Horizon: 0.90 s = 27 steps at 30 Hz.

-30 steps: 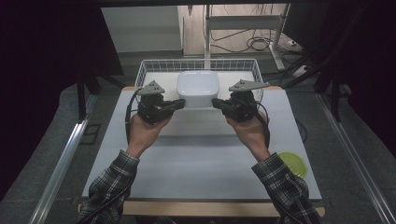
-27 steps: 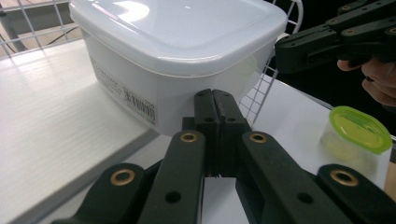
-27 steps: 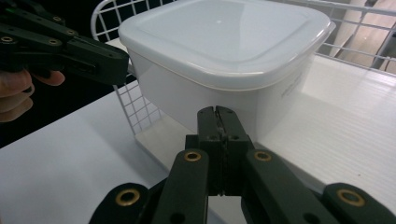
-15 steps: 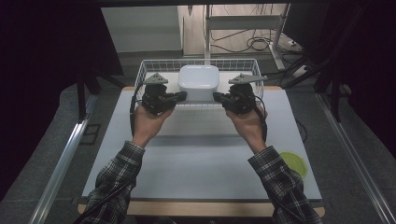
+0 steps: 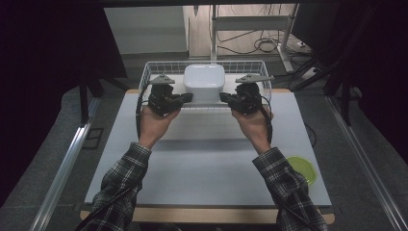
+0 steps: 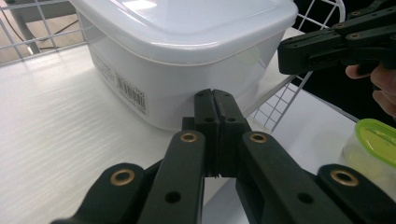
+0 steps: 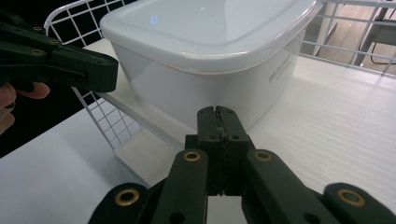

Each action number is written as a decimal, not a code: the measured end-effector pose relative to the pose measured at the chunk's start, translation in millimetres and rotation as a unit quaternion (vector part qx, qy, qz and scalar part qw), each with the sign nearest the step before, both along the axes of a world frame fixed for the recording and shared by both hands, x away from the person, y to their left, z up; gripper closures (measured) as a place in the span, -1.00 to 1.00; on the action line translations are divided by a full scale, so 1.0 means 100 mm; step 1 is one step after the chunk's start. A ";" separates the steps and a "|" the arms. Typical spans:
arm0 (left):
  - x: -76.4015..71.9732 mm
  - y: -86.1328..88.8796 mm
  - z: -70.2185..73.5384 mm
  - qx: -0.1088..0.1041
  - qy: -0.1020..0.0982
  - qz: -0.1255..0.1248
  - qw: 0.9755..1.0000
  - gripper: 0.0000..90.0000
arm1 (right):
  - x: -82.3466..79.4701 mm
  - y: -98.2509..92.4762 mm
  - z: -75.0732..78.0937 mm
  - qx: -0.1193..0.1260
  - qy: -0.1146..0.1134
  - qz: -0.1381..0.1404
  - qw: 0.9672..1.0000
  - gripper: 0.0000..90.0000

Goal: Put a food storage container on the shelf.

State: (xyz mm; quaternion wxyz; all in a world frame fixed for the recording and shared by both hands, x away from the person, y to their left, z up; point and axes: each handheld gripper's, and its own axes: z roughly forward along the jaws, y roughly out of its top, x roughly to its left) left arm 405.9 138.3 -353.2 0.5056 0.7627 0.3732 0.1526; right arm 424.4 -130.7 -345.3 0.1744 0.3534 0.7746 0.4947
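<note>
A white lidded plastic container (image 5: 204, 79) (image 6: 187, 46) (image 7: 210, 46) is in the white wire basket (image 5: 144, 79) at the table's far edge. My left gripper (image 5: 190, 97) (image 6: 215, 95) is shut, and its tips point at the container's lower left side with nothing between the jaws. On the other side, my right gripper (image 5: 222, 97) (image 7: 217, 112) is likewise shut with its tips at the container's lower wall. Whether the tips touch the container I cannot tell. Each gripper view also catches the other gripper (image 6: 285, 56) (image 7: 112, 74) beyond the container's corner.
The white table (image 5: 202, 159) lies between my forearms. A small clear cup with a green lid (image 5: 302, 168) (image 6: 373, 140) stands near the table's right front edge. Basket wire walls (image 6: 280, 107) (image 7: 112, 121) rise around the container. Dark floor and metal rails flank the table.
Both hands and the container between them have moved away from me, from over the table's far part to the basket. The jaws stayed shut.
</note>
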 end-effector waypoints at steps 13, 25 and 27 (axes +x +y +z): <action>-0.36 0.04 -0.05 0.011 -0.021 -0.026 0.999 0.64 | -0.27 -0.06 -0.04 0.004 -0.003 0.034 0.999 0.76; -0.71 0.06 -0.30 0.046 -0.034 -0.018 0.998 -0.06 | -0.55 -0.23 -0.23 0.002 -0.002 0.039 0.999 0.19; -0.77 0.05 -0.35 0.057 -0.038 -0.022 0.997 -0.21 | -0.60 -0.26 -0.28 0.000 0.000 0.041 0.999 0.06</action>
